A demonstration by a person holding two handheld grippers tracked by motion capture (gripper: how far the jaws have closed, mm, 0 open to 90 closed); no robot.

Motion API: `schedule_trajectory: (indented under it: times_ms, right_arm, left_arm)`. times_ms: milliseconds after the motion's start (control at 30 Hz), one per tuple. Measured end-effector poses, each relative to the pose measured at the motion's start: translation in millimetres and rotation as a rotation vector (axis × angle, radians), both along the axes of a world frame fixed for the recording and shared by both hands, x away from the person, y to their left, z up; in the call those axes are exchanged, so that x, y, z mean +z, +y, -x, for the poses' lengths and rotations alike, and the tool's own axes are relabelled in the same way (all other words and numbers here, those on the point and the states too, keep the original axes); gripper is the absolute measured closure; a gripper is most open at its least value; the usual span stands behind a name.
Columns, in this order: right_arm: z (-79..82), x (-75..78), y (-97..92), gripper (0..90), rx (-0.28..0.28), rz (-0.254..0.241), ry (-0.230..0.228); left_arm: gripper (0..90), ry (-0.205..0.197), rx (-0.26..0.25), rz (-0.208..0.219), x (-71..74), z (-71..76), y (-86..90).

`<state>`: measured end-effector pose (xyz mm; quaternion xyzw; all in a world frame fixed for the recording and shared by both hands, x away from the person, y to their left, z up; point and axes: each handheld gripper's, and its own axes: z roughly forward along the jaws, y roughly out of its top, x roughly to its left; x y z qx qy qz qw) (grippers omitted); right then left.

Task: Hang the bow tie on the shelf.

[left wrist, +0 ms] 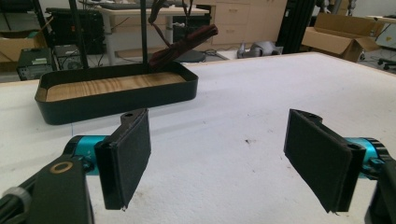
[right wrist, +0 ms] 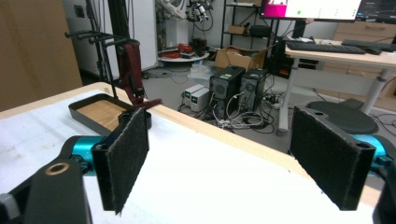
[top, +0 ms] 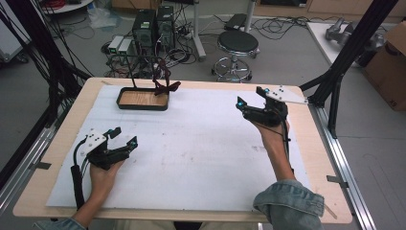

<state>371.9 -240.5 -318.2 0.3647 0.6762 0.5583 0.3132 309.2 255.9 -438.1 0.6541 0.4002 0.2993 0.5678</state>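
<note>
A white-covered table (top: 191, 158) carries a dark tray (top: 143, 99) with a wooden floor at its far edge. A dark red strap (top: 165, 86) hangs over the tray's right end. The left gripper (top: 122, 138) and right gripper (top: 249, 101) stand well apart from the tray, jaws apart, both empty. A careless reach at the strap could tip the tray's thin stand.
</note>
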Motion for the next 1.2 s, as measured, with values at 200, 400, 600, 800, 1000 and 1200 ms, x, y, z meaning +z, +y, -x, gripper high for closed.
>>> schedule_trajectory:
  times_ms: [200,400,600,800,1000,1200]
  right_arm:
    - [18.9,-14.9,-18.2,13.6,-0.012,-0.018,-0.020]
    - [37.8,-29.3,-32.1,11.0,-0.019,-0.074,-0.032]
    - [54.1,-46.4,-37.2,10.9,-0.002,-0.087,-0.037]
    - [71.2,-71.1,-42.3,10.9,-0.027,-0.088,-0.048]
    - [81.5,-94.3,-48.8,10.9,-0.022,-0.065,-0.057]
    - [91.7,-113.4,-50.7,10.9,-0.033,-0.041,-0.045]
  left_arm:
    - [23.2,-0.001,0.001,-0.002,-0.1,0.1,-0.3]
    - [23.2,0.002,0.007,-0.005,0.0,0.3,-0.8]
    - [23.2,0.002,0.008,-0.009,0.0,0.3,-1.2]
    - [23.1,0.001,0.011,-0.012,0.0,0.4,-1.2]
    - [23.1,0.002,0.013,-0.013,0.1,0.7,-1.5]
    - [23.0,0.000,0.016,-0.022,0.1,0.8,-2.3]
